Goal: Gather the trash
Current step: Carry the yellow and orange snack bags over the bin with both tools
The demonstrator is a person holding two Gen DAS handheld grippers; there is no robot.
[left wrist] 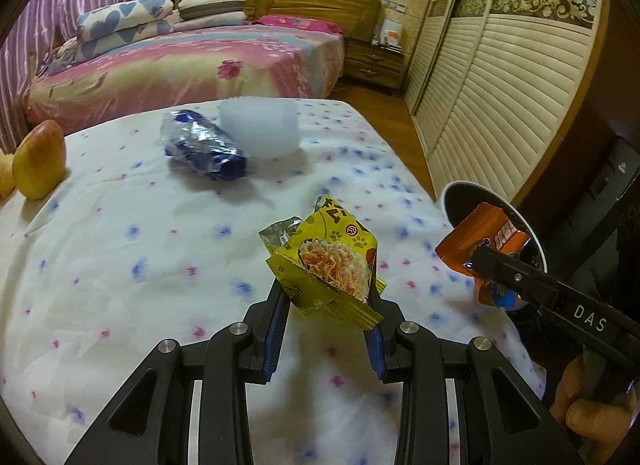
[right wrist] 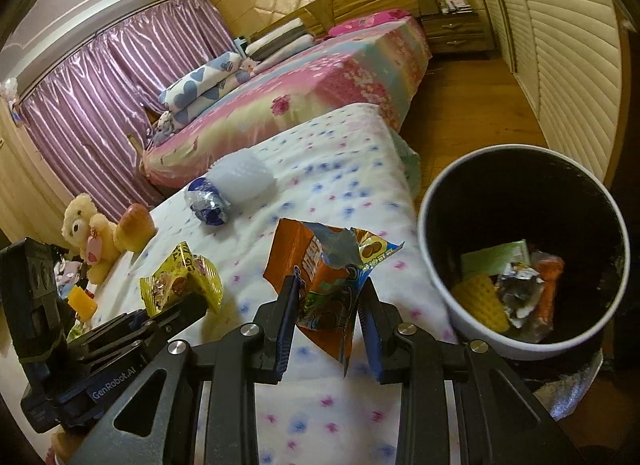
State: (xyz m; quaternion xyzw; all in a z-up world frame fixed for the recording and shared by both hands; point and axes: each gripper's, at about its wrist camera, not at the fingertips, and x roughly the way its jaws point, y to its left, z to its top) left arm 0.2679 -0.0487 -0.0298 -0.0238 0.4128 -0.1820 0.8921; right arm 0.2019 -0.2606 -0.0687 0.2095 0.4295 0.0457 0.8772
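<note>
Orange wrapper (right wrist: 320,289) in right tongs (right wrist: 329,307), bin (right wrist: 436,265) near

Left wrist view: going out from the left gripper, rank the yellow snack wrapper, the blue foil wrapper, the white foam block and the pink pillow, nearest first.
1. Yellow snack wrapper: clamped in the left gripper.
2. Blue foil wrapper: mid-mattress, ahead and left.
3. White foam block: touching the wrapper's right side, slightly farther back.
4. Pink pillow: on the far bed by the headboard.
</note>
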